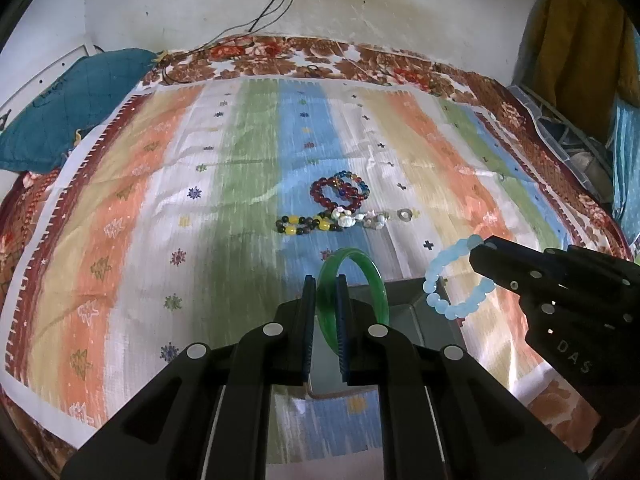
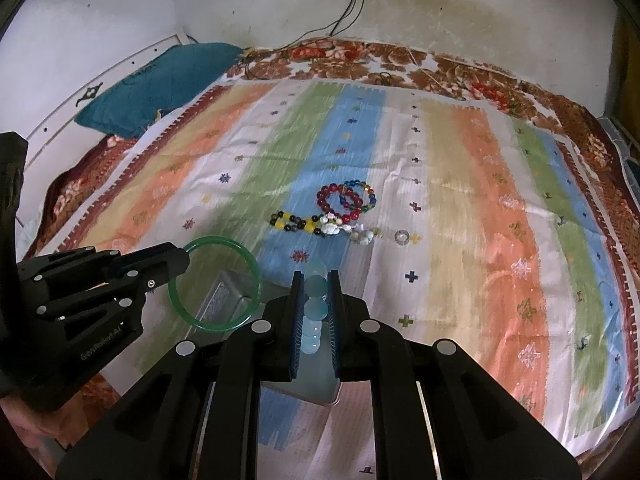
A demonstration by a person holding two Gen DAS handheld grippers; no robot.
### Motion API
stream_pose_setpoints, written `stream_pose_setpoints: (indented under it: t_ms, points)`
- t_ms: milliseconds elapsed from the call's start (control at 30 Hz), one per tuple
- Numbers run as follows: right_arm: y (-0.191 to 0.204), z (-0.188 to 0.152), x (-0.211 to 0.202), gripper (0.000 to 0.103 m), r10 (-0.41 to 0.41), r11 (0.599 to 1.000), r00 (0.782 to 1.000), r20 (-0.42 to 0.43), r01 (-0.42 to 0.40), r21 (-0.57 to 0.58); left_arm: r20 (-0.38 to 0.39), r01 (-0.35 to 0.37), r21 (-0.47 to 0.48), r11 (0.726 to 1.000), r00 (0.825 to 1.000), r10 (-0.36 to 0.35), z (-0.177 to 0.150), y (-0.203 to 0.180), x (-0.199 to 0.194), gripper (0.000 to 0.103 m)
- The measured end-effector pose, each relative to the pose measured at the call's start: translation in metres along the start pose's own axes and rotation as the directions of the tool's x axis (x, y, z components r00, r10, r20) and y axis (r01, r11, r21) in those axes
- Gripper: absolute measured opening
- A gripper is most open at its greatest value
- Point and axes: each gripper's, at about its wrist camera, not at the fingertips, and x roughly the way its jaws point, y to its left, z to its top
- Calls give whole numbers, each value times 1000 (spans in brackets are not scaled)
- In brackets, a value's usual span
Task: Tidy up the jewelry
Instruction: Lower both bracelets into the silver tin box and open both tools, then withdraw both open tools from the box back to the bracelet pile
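My left gripper (image 1: 325, 284) is shut on a green bangle (image 1: 375, 276), which stands upright between the pads. To its right, my right gripper (image 1: 478, 250) holds a pale blue bead bracelet (image 1: 431, 280) that hangs from its tip. In the right wrist view those blue beads (image 2: 316, 308) sit clamped between the right gripper's (image 2: 315, 280) pads, and the left gripper (image 2: 184, 256) carries the bangle (image 2: 224, 241) at the left. Both hover over a clear box (image 1: 404, 298) (image 2: 226, 296). Farther out lie red beads (image 1: 328, 196), a multicoloured strand (image 1: 358, 180), yellow-and-black beads (image 1: 304, 224), white beads (image 1: 352, 220) and a ring (image 1: 405, 213).
A striped cloth (image 1: 160, 200) covers a bed with a floral sheet. A teal pillow (image 1: 72, 104) lies at the far left corner. Cables run down the wall behind. A mustard garment (image 1: 580, 60) hangs at the right. A hand (image 2: 24, 428) shows at the lower left.
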Motion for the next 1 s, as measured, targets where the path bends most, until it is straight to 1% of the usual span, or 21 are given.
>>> stream_pose_setpoints:
  t_ms: [133, 200, 267, 300, 333, 367, 433, 467, 500, 533, 567, 600, 633, 700, 767, 867, 1000]
  points:
    - [2, 0, 2, 12, 6, 1000, 1000, -9, -6, -4, -10, 8, 11, 1000, 1000, -8, -2, -4, 2, 9]
    - [2, -1, 4, 13, -11, 1000, 1000, -11, 11, -15, -34, 21, 24, 999, 999, -20, -3, -7, 6, 10]
    - [2, -1, 5, 14, -26, 999, 1000, -16, 26, -23, -73, 41, 15, 999, 997, -40, -5, -7, 12, 11]
    - [1, -1, 6, 24, -31, 999, 999, -15, 30, -20, -77, 23, 16, 1000, 997, -22, -5, -7, 13, 14]
    - [0, -1, 6, 32, -31, 999, 999, -14, 31, -16, -72, 5, 18, 1000, 997, -3, -4, -6, 13, 24]
    - [-2, -1, 6, 43, -31, 999, 999, -13, 30, -12, -69, -2, 15, 1000, 998, 3, -4, -5, 13, 34]
    - [-7, 0, 7, 43, -32, 999, 999, -16, 32, 6, -67, -3, 2, 1000, 998, 3, -3, -1, 14, 38]
    - [-11, 1, 9, 44, -32, 999, 999, -20, 33, 20, -68, -12, -4, 1000, 998, 12, -2, 1, 15, 42]
    - [-15, 1, 10, 47, -32, 999, 999, -24, 33, 33, -69, -23, -10, 1000, 997, 23, -1, 3, 16, 46]
    - [-18, 2, 12, 49, -32, 999, 999, -28, 33, 42, -70, -32, -19, 999, 997, 30, 0, 7, 17, 53]
    - [-21, 3, 13, 54, -33, 998, 999, -31, 34, 48, -71, -37, -24, 999, 997, 36, 2, 9, 19, 55]
    - [-23, 4, 14, 61, -36, 998, 999, -31, 38, 46, -73, -41, -30, 999, 997, 38, 3, 12, 20, 56]
    - [-25, 4, 15, 64, -40, 998, 999, -28, 41, 46, -76, -45, -40, 998, 996, 41, 5, 15, 22, 60]
    - [-29, 5, 17, 66, -39, 998, 999, -34, 41, 54, -76, -49, -41, 998, 996, 46, 7, 18, 24, 62]
    - [-33, 5, 20, 70, -35, 997, 998, -44, 38, 65, -77, -64, -44, 997, 995, 61, 9, 22, 26, 70]
    - [-38, 7, 24, 71, -32, 997, 998, -53, 36, 66, -75, -80, -46, 996, 994, 76, 13, 26, 29, 79]
    - [-46, 9, 29, 74, -34, 994, 998, -62, 41, 103, -88, -98, -55, 994, 992, 93, 20, 30, 38, 82]
